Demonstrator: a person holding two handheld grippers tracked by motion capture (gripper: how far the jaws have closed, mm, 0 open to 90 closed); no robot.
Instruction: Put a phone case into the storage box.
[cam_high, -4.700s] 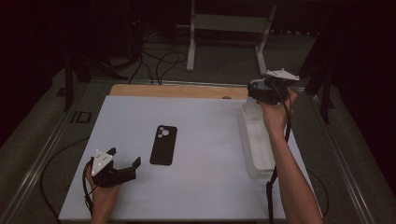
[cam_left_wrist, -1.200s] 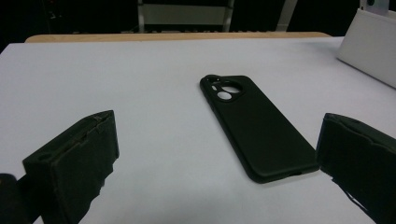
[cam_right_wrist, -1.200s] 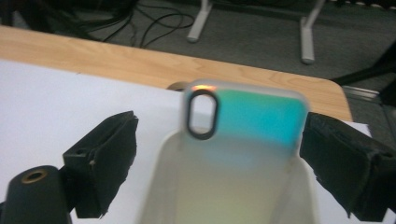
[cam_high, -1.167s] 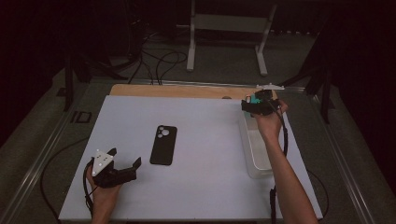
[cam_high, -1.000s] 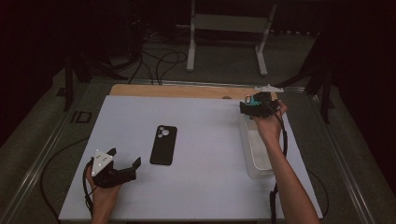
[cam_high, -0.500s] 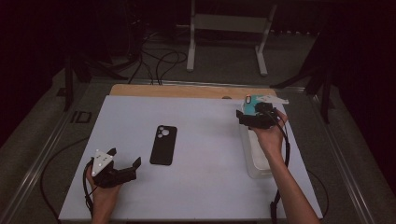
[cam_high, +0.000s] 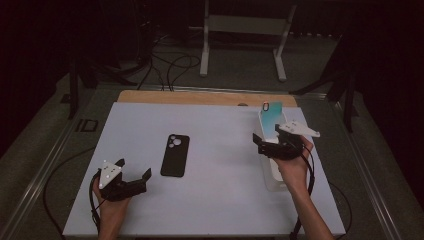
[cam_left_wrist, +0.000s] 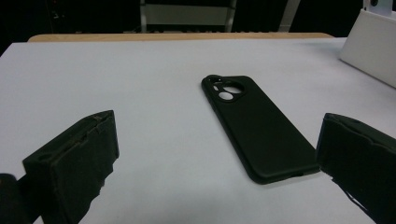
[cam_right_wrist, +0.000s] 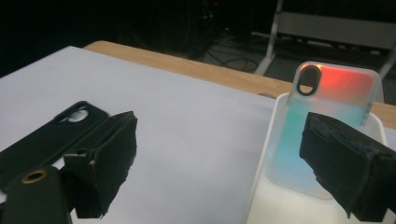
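A white table (cam_high: 215, 130) filled the middle of the high view, with a person's forearms entering from the bottom edge.

At the near left corner, the left gripper (cam_high: 134, 181) rested low over the table in the person's left hand, its jaws spread wide with nothing between them. In the left gripper view, a black phone case (cam_left_wrist: 254, 122) lay flat on the white surface just ahead of those jaws, with its camera cutout at the far end. From above, the black phone case (cam_high: 175, 155) sat left of the table's centre, apart from both grippers.

Along the right edge of the table stood a long, white, shallow tray (cam_high: 274, 175). A translucent phone case (cam_high: 271, 119), teal low down and glowing orange-red near its top, stood upright at the tray's far end, leaning against the wall. In the right gripper view, this translucent phone case (cam_right_wrist: 327, 112) showed an oval camera cutout at its upper left corner. Whether the tray held anything else could not be told.

The right gripper (cam_high: 267, 146) hovered over the tray's near-left rim, jaws wide open and gripping nothing; the translucent case stood just beyond its right jaw, not between the jaws.

The table's far edge was a strip of bare wood (cam_high: 205, 97). Beyond it lay a dark room with a grey floor, loose black cables (cam_high: 170, 65) and a white metal stand (cam_high: 245, 35).
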